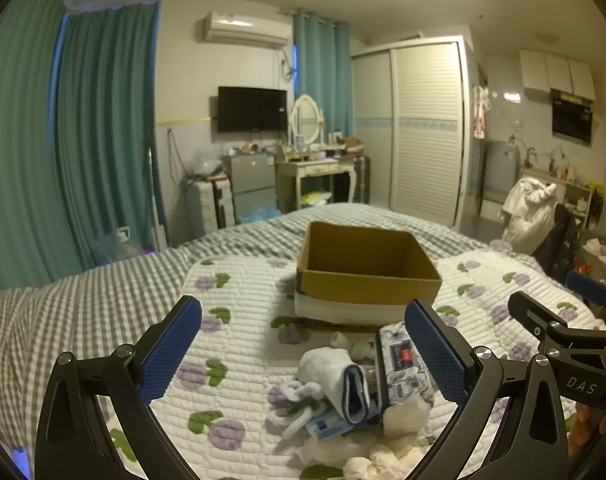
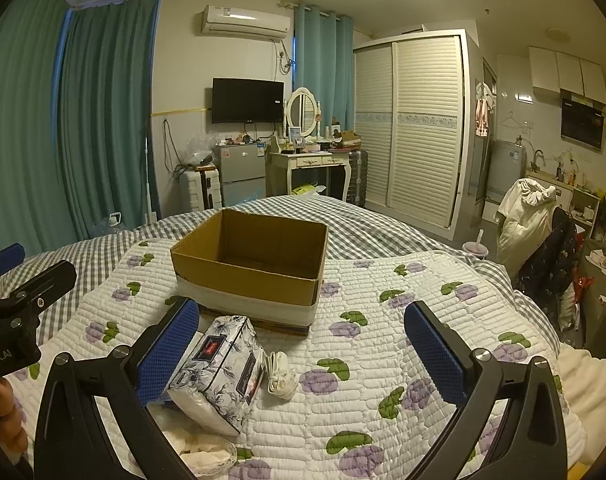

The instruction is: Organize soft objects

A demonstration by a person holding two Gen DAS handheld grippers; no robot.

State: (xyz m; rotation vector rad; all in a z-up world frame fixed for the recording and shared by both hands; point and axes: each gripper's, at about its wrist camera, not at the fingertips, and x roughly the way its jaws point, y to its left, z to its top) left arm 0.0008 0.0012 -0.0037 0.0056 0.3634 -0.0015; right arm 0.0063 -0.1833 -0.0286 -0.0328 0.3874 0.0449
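Brown open-topped cardboard box (image 2: 249,258) sits empty on the white quilted bedspread with purple flowers (image 2: 383,320). Just before it lies a heap of soft things — floral-wrapped tissue pack (image 2: 223,364), rolled white cloth with blue edge (image 1: 343,384), small folded white item (image 2: 279,374). Left gripper (image 1: 303,356) hovers over the heap, jaws wide apart, holding nothing. Right gripper (image 2: 303,350) likewise spread — tissue pack by its left finger.

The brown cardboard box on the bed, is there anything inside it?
No, the brown cardboard box is open and its bare floor shows nothing inside.
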